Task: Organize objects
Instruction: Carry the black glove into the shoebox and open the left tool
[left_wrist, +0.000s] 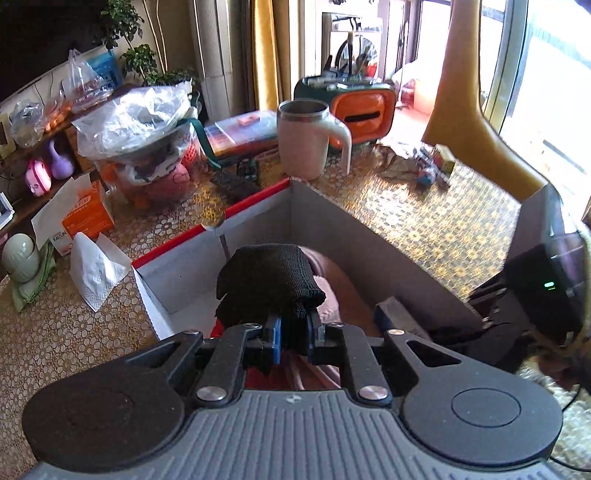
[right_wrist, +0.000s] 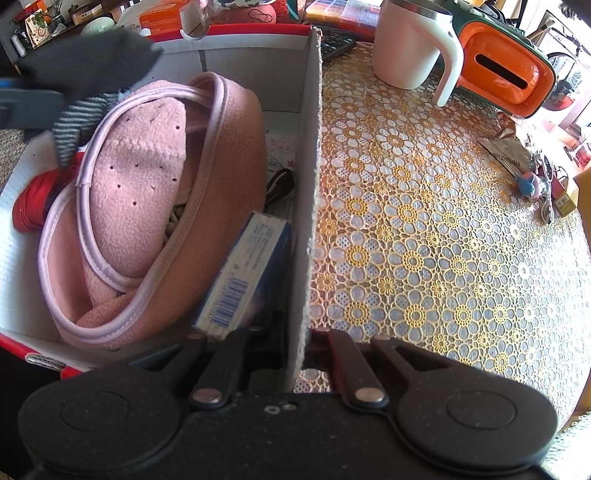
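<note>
On the lace-covered surface (right_wrist: 424, 221) the box (right_wrist: 312, 147) already holds a pink bag (right_wrist: 147, 206) and carton (right_wrist: 243, 273), the left gripper (left_wrist: 293, 332) carries a black cloth (left_wrist: 267, 280) over it with fingers clamped, the right gripper (right_wrist: 295, 354) pinches its wall, and the mug (right_wrist: 410, 44) remains outside.

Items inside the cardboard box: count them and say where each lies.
4 visible: pink fleece bag filling the middle, blue-and-white carton against the right wall, red item at the left, black cord beyond the carton. More may lie hidden under the bag.
</note>
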